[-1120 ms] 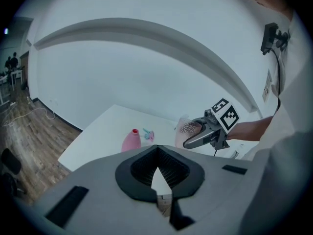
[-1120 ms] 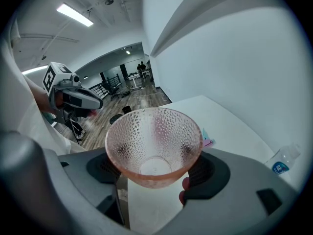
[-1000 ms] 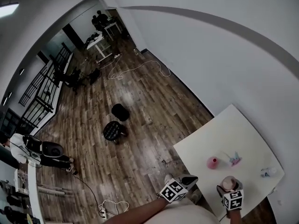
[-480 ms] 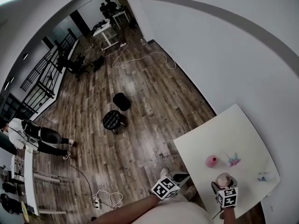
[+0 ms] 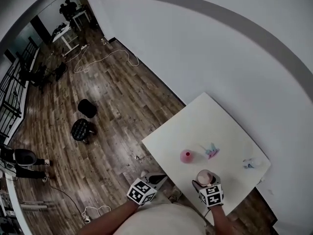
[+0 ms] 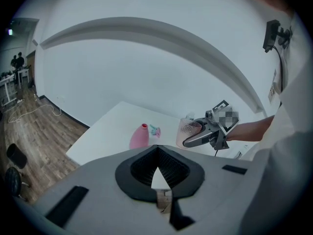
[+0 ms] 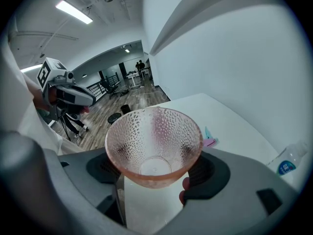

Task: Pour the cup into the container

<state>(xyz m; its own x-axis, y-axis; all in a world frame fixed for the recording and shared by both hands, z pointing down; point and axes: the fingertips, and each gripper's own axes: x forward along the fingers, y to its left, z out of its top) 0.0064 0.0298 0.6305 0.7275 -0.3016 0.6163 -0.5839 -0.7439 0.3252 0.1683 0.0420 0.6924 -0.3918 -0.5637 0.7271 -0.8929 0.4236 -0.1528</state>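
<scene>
A clear pinkish dimpled cup point(image 7: 154, 141) stands upright between my right gripper's point(image 7: 154, 173) pads, which are shut on its lower wall; nothing shows inside it. In the head view the cup point(image 5: 204, 177) is over the white table's point(image 5: 220, 126) near edge, in my right gripper point(image 5: 206, 182). The pink bottle-shaped container point(image 5: 186, 155) stands upright on the table just beyond and left of the cup, also the container point(image 6: 139, 137) in the left gripper view. My left gripper point(image 5: 157, 179) hangs off the table's near-left edge, jaws together on nothing.
A small teal and pink crumpled thing point(image 5: 211, 151) lies right of the container. A plastic water bottle point(image 5: 250, 163) lies near the table's right corner. Wooden floor with two dark stools point(image 5: 83, 119) and cables spreads to the left; a white wall stands behind the table.
The head view has swung, so the table and both grippers now sit further left in the picture. Both grippers keep their places relative to the table, the cup still gripped.
</scene>
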